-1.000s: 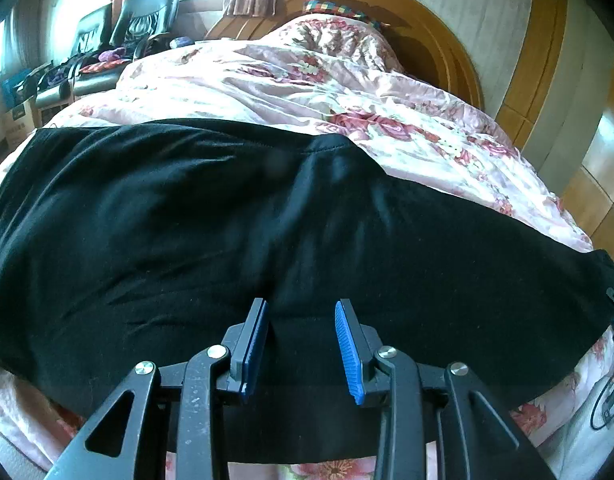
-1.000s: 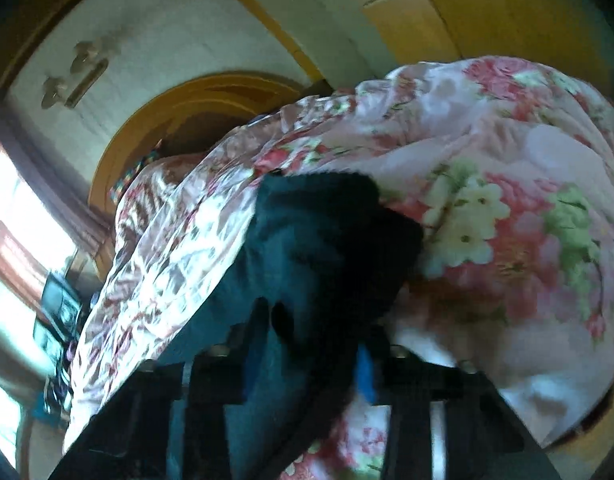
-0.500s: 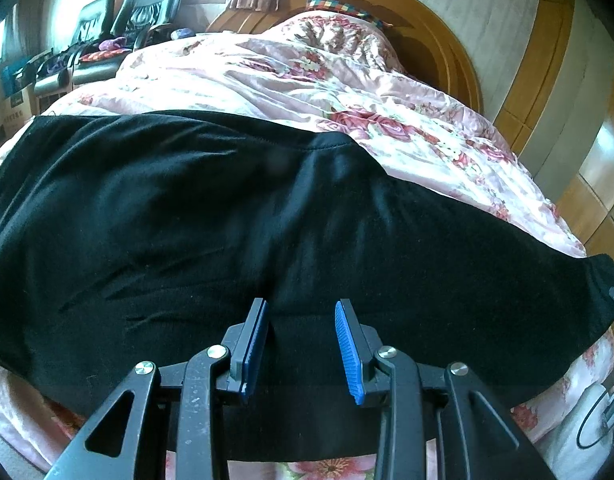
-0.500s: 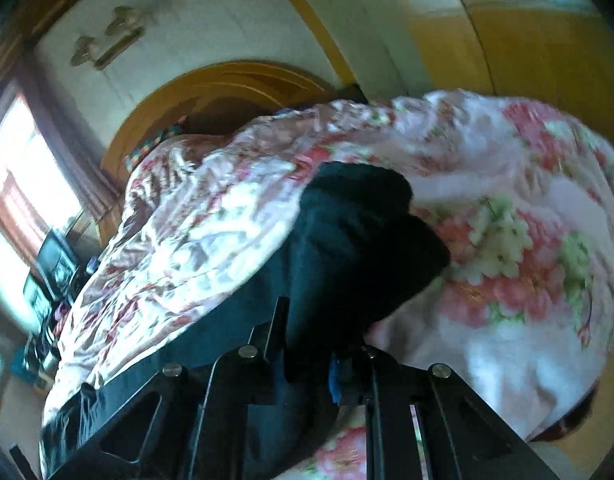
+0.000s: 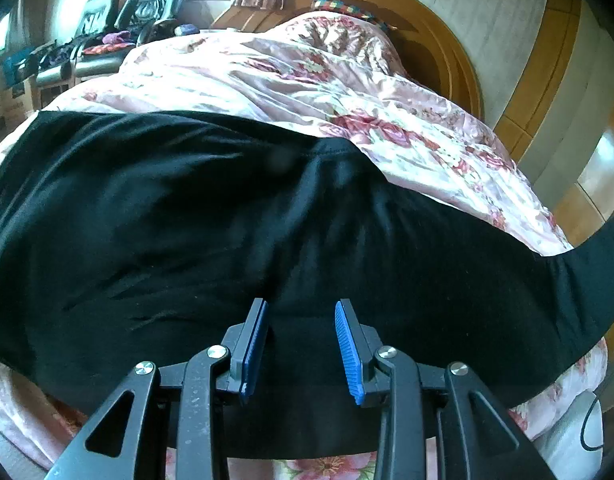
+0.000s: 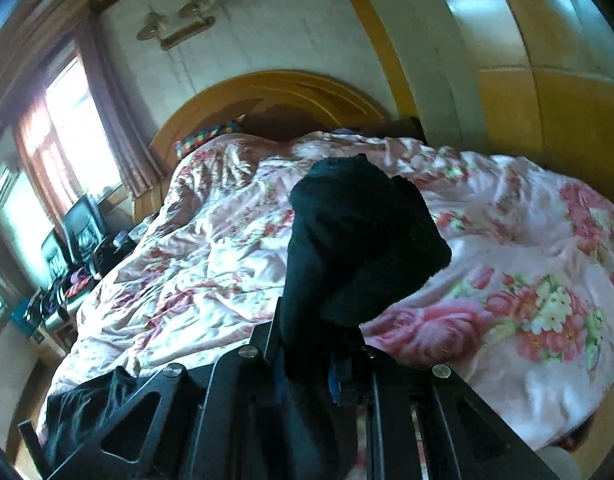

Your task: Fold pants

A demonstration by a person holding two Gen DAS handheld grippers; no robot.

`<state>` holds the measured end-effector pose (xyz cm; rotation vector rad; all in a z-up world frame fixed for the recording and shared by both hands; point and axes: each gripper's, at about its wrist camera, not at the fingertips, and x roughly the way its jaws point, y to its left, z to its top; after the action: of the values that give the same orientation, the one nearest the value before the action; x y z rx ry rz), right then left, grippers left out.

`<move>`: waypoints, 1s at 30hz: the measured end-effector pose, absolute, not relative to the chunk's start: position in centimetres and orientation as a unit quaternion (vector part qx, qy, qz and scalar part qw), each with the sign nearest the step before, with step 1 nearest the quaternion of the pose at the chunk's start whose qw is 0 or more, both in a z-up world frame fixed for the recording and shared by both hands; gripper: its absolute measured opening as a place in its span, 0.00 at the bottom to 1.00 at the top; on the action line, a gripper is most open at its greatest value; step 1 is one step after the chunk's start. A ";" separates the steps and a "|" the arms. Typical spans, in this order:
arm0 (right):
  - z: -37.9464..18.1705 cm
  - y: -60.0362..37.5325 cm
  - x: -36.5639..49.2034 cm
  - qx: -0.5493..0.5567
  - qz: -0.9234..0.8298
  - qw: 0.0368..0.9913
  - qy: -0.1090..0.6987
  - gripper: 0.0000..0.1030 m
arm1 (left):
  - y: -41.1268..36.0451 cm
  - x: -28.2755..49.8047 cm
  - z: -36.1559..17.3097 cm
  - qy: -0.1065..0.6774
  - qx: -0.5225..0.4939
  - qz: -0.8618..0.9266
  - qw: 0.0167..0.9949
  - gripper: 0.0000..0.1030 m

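Note:
Black pants (image 5: 211,232) lie spread across the pink floral quilt (image 5: 307,80) on the bed. My left gripper (image 5: 301,344) is open and empty, its blue pads just above the near edge of the pants. In the left wrist view the right end of the pants (image 5: 599,256) rises off the quilt. My right gripper (image 6: 307,364) is shut on that end of the pants (image 6: 355,240), which bunches up in front of the camera above the quilt (image 6: 527,280). Its fingertips are mostly hidden by the cloth.
A curved wooden headboard (image 6: 275,96) stands at the far end of the bed. Black chairs (image 5: 147,4) with clutter stand by the window at the far left. Wooden wardrobe panels (image 6: 547,100) line the right wall. A cable (image 5: 591,428) hangs at the bed's lower right.
My right gripper has lifted the end of the pants and swung upward, so more of the room shows. The pants' right end rises in the left wrist view. My left gripper stays in place.

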<state>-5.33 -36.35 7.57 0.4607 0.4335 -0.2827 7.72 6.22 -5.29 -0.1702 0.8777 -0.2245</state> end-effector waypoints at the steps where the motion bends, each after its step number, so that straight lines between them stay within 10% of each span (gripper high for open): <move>1: 8.0 -35.5 -5.0 0.217 -0.129 0.944 0.212 0.16 | 6.2 7.7 -5.2 0.422 -0.079 -0.105 0.897 0.34; 30: 4.1 -18.2 3.6 0.146 0.070 0.937 0.311 0.16 | 9.3 8.1 -5.1 0.418 -0.124 -0.066 0.897 0.34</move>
<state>3.57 -18.19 4.06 0.2978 0.6351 0.1431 8.11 9.26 -5.07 -0.2566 0.8662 -0.1364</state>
